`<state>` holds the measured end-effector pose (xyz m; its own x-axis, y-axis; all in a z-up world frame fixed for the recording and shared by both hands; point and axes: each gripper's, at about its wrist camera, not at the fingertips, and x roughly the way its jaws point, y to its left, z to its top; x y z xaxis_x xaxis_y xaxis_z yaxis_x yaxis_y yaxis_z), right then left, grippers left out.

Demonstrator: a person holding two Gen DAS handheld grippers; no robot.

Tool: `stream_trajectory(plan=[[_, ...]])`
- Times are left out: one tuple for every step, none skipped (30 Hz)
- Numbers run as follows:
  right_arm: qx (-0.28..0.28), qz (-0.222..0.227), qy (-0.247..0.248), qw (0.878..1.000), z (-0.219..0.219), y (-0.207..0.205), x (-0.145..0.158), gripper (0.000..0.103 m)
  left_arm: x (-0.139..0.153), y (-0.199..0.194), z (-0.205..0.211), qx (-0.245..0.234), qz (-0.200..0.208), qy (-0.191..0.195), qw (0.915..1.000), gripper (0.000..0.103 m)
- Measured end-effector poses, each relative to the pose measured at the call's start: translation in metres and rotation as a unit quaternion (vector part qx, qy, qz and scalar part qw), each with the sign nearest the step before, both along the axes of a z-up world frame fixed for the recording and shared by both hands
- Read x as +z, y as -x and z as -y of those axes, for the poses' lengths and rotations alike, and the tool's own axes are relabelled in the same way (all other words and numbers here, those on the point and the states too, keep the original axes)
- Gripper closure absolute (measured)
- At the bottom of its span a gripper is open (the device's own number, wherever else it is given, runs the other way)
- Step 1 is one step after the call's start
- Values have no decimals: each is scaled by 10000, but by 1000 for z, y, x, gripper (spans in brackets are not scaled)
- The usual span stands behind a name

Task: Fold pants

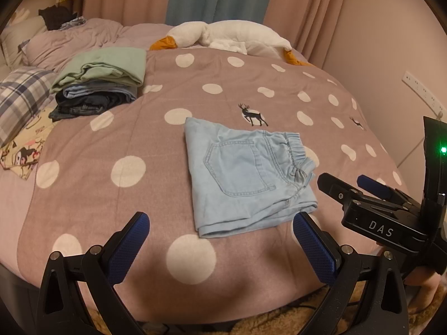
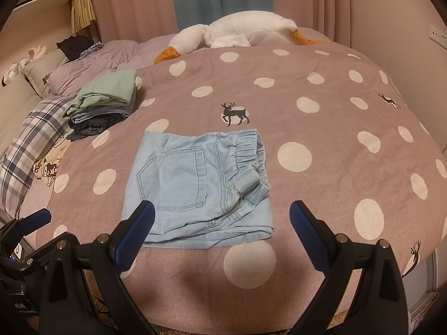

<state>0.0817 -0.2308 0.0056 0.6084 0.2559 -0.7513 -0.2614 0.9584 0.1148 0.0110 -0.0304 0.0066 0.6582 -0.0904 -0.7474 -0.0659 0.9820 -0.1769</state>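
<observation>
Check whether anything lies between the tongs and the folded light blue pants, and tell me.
Nothing visible does. The folded light blue denim pants lie alone on the pink polka-dot bedspread, just ahead of the open right tongs and left tongs. The stack of folded clothes sits well off to the side.

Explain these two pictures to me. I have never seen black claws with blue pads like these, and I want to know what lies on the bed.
The claws are hand-held grippers, one in each of a person's hands; there is no robot. Each carries a wide-angle camera looking along its own fingers. One picture looks through the left gripper, with the right gripper visible at its side. The other looks through the right gripper's own camera. Both are open and hold nothing. On the spotted bedspread lie light blue pants, already folded into a compact rectangle. Behind them to the left sits a stack of folded clothes, and a white plush goose lies at the back.
</observation>
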Motion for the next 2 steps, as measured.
stream_trajectory(plan=[[-2,-1,-1,10000,0,0,0,5,0,0,0,0,3,-1,10000,2],[-1,-4,1,10000,0,0,0,5,1,1,1,2,11,1,10000,2]])
